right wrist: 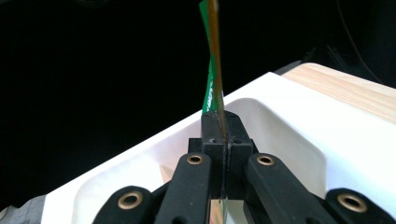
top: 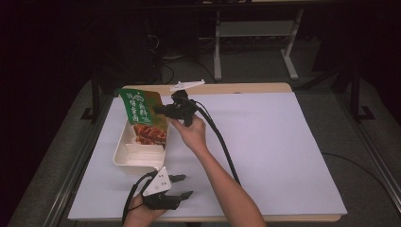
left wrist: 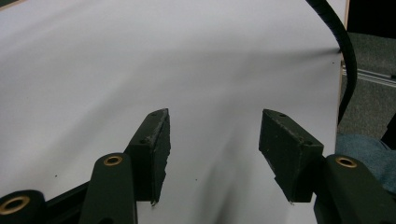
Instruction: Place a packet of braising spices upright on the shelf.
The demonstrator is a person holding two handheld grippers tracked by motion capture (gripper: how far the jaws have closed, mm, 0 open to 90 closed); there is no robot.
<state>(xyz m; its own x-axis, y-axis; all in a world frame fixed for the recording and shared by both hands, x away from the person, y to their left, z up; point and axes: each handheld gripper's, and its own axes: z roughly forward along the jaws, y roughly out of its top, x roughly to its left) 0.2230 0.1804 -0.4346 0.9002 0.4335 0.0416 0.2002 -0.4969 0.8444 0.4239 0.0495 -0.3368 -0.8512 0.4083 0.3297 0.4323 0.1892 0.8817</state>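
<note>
- Here the right gripper [top: 163,110] pinches the edge of a green food packet [top: 142,116] and holds it up over the white tray [top: 124,156].
- Its 2 jaws are tight on the packet.
- The left gripper [top: 182,185] is near the tray, jaws apart, holding nothing.

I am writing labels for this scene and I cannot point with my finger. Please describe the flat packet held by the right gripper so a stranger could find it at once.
Start at the white sheet on the table and go to the white tray near its left edge. Above the tray, the right gripper pinches a flat food pouch by its edge. It is the only coloured item here: green on top, with a brown food picture below.
</note>
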